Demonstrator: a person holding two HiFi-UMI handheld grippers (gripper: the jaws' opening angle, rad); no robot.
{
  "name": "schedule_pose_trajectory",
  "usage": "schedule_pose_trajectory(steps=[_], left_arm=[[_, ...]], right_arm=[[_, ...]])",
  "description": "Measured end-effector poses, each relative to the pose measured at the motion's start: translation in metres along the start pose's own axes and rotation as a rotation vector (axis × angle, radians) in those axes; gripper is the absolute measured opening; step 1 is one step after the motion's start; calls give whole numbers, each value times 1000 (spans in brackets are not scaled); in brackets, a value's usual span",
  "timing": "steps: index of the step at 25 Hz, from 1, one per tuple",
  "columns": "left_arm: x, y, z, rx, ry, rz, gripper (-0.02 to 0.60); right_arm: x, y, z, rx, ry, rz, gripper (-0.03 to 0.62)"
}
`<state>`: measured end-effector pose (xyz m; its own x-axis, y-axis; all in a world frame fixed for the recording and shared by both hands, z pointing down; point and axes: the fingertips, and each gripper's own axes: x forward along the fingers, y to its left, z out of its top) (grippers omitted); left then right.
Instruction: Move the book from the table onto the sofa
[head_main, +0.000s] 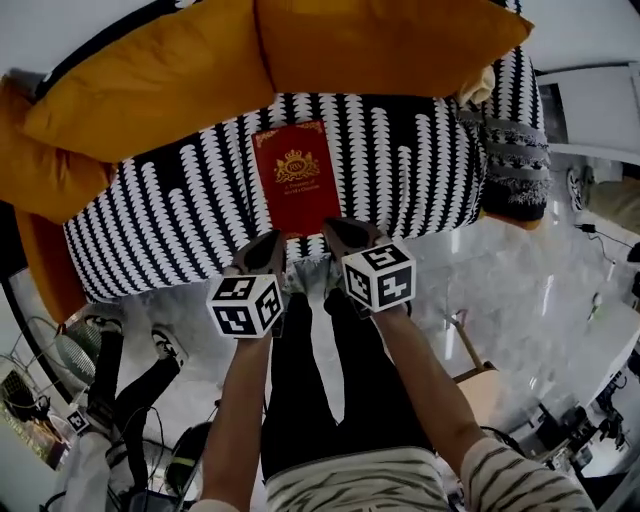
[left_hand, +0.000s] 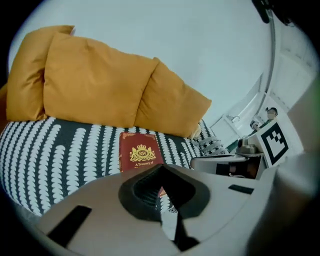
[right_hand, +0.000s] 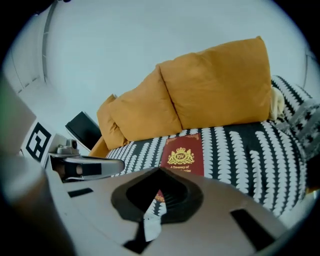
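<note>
A red book (head_main: 295, 175) with a gold crest lies flat on the sofa's black-and-white patterned seat (head_main: 170, 215), its near edge close to the seat's front edge. My left gripper (head_main: 264, 250) and right gripper (head_main: 349, 236) hover side by side just short of that near edge, above it and apart from it. Both are shut with nothing between the jaws. In the left gripper view, the book (left_hand: 140, 152) shows beyond the left gripper (left_hand: 161, 169). In the right gripper view, the book (right_hand: 183, 154) lies just past the right gripper (right_hand: 159, 173).
Large orange cushions (head_main: 150, 85) (head_main: 390, 40) lean along the sofa's back. A grey knitted throw (head_main: 515, 150) lies on its right end. Below stand my black-trousered legs (head_main: 320, 400) on the pale floor, with another person's feet (head_main: 165, 345), a fan and cables at the left.
</note>
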<state>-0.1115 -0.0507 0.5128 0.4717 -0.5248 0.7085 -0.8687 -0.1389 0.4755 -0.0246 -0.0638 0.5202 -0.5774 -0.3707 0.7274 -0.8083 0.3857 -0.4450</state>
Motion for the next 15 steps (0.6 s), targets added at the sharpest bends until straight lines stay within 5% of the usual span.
schedule_pose_trajectory(steps=[15], left_arm=[[-148,-110,82,144,-308,30,5]], right_arm=[[-145,93,72,-153,-283,25,13]])
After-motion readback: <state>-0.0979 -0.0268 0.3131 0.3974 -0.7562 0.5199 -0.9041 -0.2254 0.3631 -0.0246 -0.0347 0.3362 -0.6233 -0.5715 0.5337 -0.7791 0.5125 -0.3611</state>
